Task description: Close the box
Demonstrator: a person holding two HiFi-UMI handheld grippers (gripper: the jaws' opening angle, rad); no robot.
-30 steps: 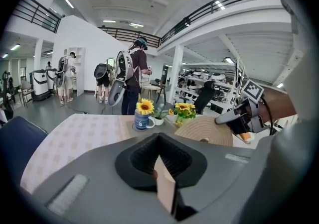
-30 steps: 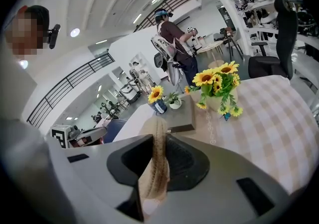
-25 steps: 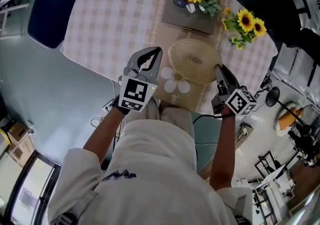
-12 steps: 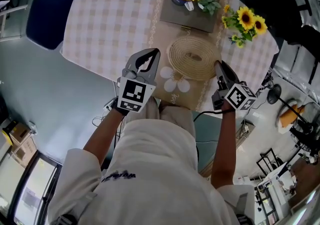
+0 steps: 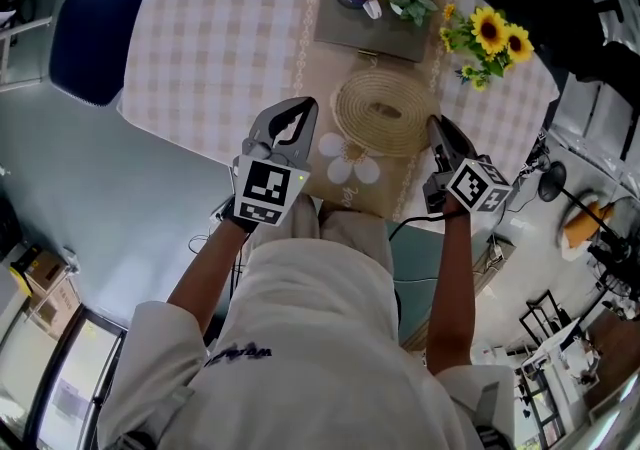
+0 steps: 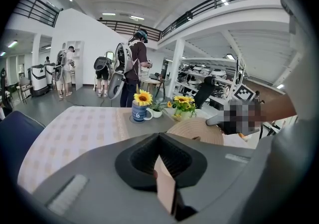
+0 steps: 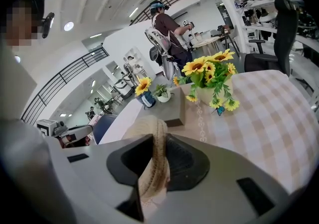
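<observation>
R tool (image 5: 437, 126) clamps woven box (image 5: 385, 110) rim; L tool (image 5: 298, 110) pinches thin tan sheet (image 6: 164, 190), we see. Mug (image 6: 140, 112) print unreadable.

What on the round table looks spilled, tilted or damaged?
Nothing stands out. The blue mug with a sunflower and the pot of yellow sunflowers stand upright. The round woven straw piece lies flat, its rim gripped by the right tool.

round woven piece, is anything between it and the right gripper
Nothing visible does. The right gripper is shut on the round woven piece's rim, which shows between its jaws in the right gripper view. The sunflowers stand farther back on the table, apart from both.
</observation>
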